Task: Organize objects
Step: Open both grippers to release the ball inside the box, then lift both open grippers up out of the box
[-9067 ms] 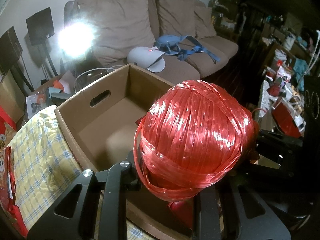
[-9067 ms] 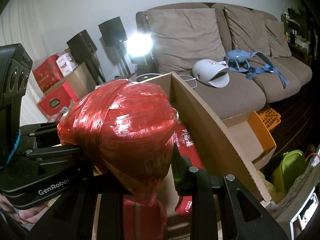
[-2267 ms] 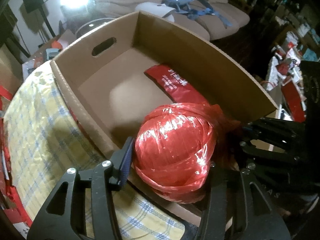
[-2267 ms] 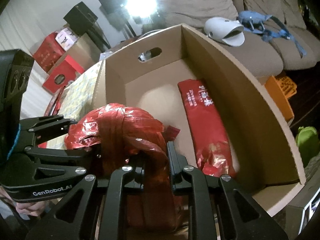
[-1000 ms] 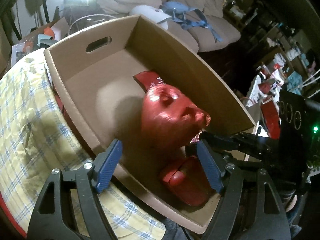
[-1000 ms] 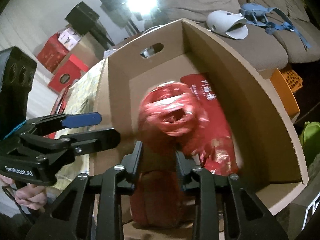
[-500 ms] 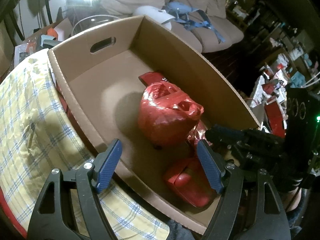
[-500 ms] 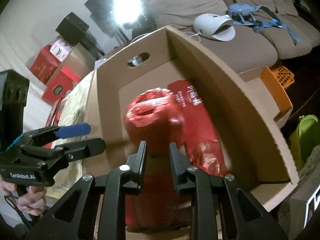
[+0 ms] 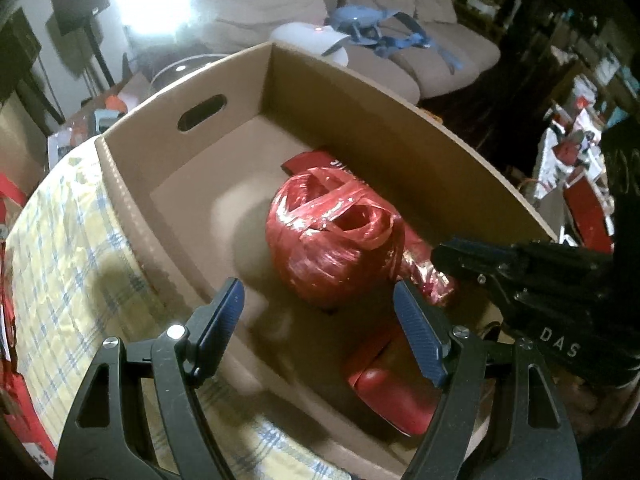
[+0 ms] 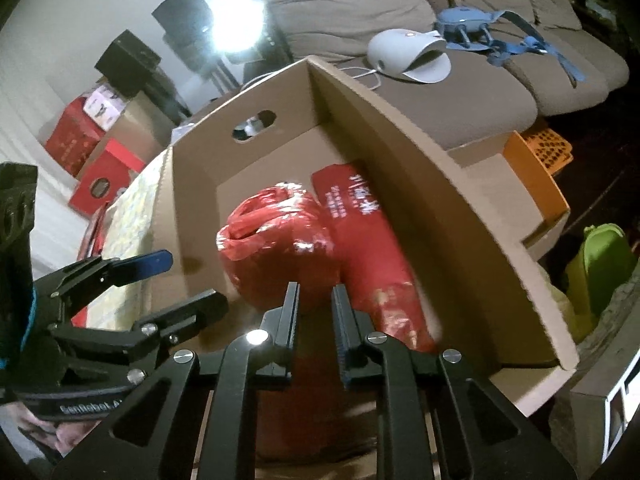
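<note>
A red ball of plastic twine [image 9: 336, 240] [image 10: 276, 248] lies free on the floor of the open cardboard box [image 9: 400, 96] [image 10: 404, 128], leaning against a flat red packet [image 10: 368, 232]. My left gripper [image 9: 320, 316] hovers over the box's near edge, its blue-padded jaws wide open and empty. My right gripper [image 10: 315, 308] hangs just short of the ball, its jaws closing to a narrow gap with nothing between them. Another red object [image 9: 388, 392] lies at the near end of the box, partly hidden by the fingers.
A yellow checked cloth [image 9: 60, 264] covers the surface left of the box. Behind stands a beige sofa [image 10: 460, 92] with a white device [image 10: 404, 56] and a blue strapped item. Red boxes [image 10: 100, 184], an orange crate [image 10: 536, 152] and a green container [image 10: 600, 264] surround the box.
The twine ball, tumbling and blurred a second ago, has settled in the box. My right jaws have narrowed. The left gripper has shifted slightly with its jaws unchanged.
</note>
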### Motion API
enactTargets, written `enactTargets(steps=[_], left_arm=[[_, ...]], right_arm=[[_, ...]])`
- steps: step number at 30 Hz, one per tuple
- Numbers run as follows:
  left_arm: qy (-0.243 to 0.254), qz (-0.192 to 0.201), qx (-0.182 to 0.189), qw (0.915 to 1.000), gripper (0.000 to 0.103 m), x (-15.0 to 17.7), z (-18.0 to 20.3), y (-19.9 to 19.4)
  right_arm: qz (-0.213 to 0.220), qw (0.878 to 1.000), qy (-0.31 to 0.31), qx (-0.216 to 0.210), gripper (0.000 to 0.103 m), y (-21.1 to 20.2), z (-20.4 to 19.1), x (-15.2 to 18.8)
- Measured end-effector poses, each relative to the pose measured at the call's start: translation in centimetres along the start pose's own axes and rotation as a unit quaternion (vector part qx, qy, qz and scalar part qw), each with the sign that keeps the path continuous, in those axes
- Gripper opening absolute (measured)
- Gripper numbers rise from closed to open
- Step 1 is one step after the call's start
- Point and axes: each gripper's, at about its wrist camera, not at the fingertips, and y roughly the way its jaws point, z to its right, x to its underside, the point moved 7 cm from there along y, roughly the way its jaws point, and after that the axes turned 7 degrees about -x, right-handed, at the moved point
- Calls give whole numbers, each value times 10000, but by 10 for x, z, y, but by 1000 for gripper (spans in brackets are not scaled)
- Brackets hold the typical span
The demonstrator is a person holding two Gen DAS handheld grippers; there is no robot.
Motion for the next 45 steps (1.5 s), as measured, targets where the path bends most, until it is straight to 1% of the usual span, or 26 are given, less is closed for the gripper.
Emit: enactTargets(steps=[3, 7, 9, 13, 15, 17, 20, 22, 24, 25, 28, 30, 31, 32, 35, 38, 40, 43, 45], left_arm=[[207, -62, 3, 9998, 75, 3, 9, 3], [168, -54, 35, 9998, 75, 0, 15, 9], [167, -123, -83, 9997, 74, 0, 15, 16], [183, -311, -163, 9992, 74, 5, 12, 27], [176, -310, -219, 9991, 74, 5, 10, 29], [110, -300, -175, 9993, 74, 5, 8, 27], [63, -272, -208, 9994, 74, 4, 4, 25], [-72, -247, -212, 9994, 74, 2, -2, 25], [-201, -209, -118, 9995, 73, -1, -6, 24], [-277, -145, -16, 9995, 73, -3, -8, 22], [-373, 32, 205, 9991, 66, -11, -8, 15], [-369, 142, 294, 9988, 56, -18, -6, 12], [-336, 197, 328, 9987, 53, -22, -4, 11], [-309, 220, 345, 9987, 47, -25, -2, 11], [-237, 254, 405, 9986, 39, -32, 6, 13], [-36, 386, 330, 9987, 39, -35, 17, 12], [30, 422, 113, 9990, 41, -36, 17, 15], [-53, 396, 117, 9991, 43, -37, 14, 17], [-129, 348, 147, 9992, 47, -36, 10, 18]], right_arm=[[71, 9999, -3, 105, 17, -4, 3, -2], [124, 9998, 18, 144, 17, -7, 7, -2], [133, 9998, 26, 169, 17, -7, 8, -2], [134, 9998, 21, 174, 21, -7, 8, -2], [115, 9998, 14, 181, 22, -7, 8, -2], [118, 9997, 20, 196, 22, -7, 9, -2], [138, 9997, 26, 215, 22, -8, 10, -3], [180, 9996, 51, 232, 23, -9, 12, -4], [267, 9993, 81, 251, 23, -12, 13, -5], [309, 9991, 94, 257, 23, -14, 14, -6], [382, 9988, 125, 268, 23, -18, 18, -8], [422, 9985, 156, 309, 23, -20, 21, -9], [441, 9983, 163, 339, 23, -21, 22, -10], [469, 9981, 166, 373, 23, -22, 24, -10], [512, 9977, 170, 406, 22, -25, 25, -11], [530, 9975, 204, 408, 22, -26, 27, -12], [531, 9976, 208, 402, 22, -26, 28, -12], [524, 9976, 198, 400, 22, -26, 28, -12], [512, 9977, 190, 396, 22, -26, 28, -12]])
